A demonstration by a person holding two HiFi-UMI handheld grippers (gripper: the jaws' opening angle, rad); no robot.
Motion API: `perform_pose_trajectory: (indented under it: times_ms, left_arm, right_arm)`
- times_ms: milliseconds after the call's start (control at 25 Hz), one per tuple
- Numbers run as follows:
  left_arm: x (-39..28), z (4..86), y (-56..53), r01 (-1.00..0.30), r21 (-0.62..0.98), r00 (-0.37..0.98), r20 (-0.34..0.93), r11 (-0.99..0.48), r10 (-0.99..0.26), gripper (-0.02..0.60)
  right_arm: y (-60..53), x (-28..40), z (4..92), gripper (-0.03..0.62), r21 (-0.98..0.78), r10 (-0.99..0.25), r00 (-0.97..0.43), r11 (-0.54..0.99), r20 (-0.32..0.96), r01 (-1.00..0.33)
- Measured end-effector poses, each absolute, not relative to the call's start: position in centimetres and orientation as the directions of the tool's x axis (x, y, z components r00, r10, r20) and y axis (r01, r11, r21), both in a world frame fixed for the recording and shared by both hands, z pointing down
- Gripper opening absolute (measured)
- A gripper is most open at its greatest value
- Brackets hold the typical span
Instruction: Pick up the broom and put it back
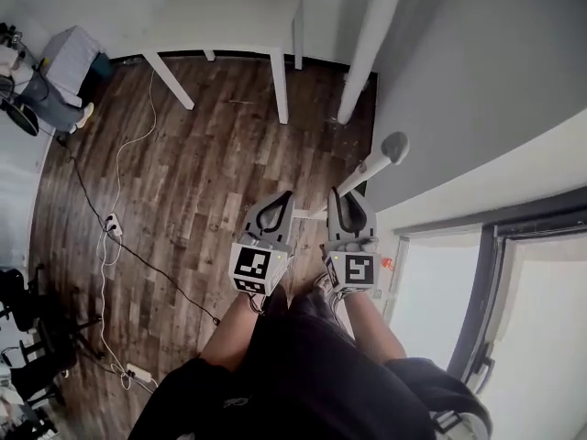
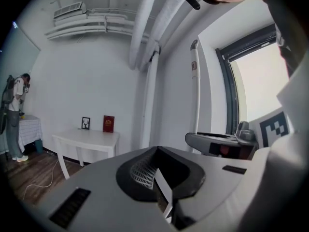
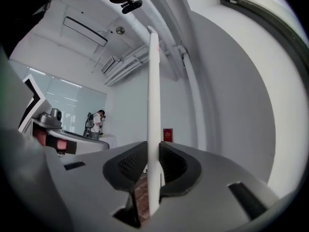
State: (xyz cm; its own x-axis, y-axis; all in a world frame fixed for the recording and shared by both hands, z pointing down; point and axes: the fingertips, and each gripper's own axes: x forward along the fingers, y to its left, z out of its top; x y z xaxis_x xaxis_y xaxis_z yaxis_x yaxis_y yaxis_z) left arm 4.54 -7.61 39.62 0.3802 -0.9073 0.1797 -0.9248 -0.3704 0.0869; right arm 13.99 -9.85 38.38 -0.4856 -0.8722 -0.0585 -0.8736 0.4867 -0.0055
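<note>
While the right gripper (image 3: 153, 153) clamps the white broom handle (image 3: 153, 81) upright, near the wall (image 1: 477, 81), the left gripper (image 2: 157, 150) beside it is closed, gripping nothing.

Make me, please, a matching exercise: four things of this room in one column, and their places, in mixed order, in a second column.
Things:
1. broom handle
2. white table
3. red card
4. white cable

Places:
A. lying loose on the wooden floor
B. upright on the table top
C. clamped between the jaws of the right gripper
D. standing on its own legs

Right pairs: 1-C, 2-D, 3-B, 4-A.
</note>
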Motion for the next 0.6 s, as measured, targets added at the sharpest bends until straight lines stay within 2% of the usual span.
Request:
perform_pose_trajectory:
  times_ms: [200,600]
  left_arm:
    - [0.4,38.7,-7.4,-0.951,0.089,0.306,0.154,-0.295,-0.94,0.0]
    - [-9.7,36.3,-6.3,-0.967,0.073,0.249,0.1,-0.242,-0.963,0.0]
  right_arm:
    - [-10.5,10.5,38.0,0.087,0.002,-0.84,-0.541,0.542,-0.048,-0.841]
    - [-9.8,0.3,37.0,0.087,0.037,-0.797,-0.602,0.6,-0.052,-0.799]
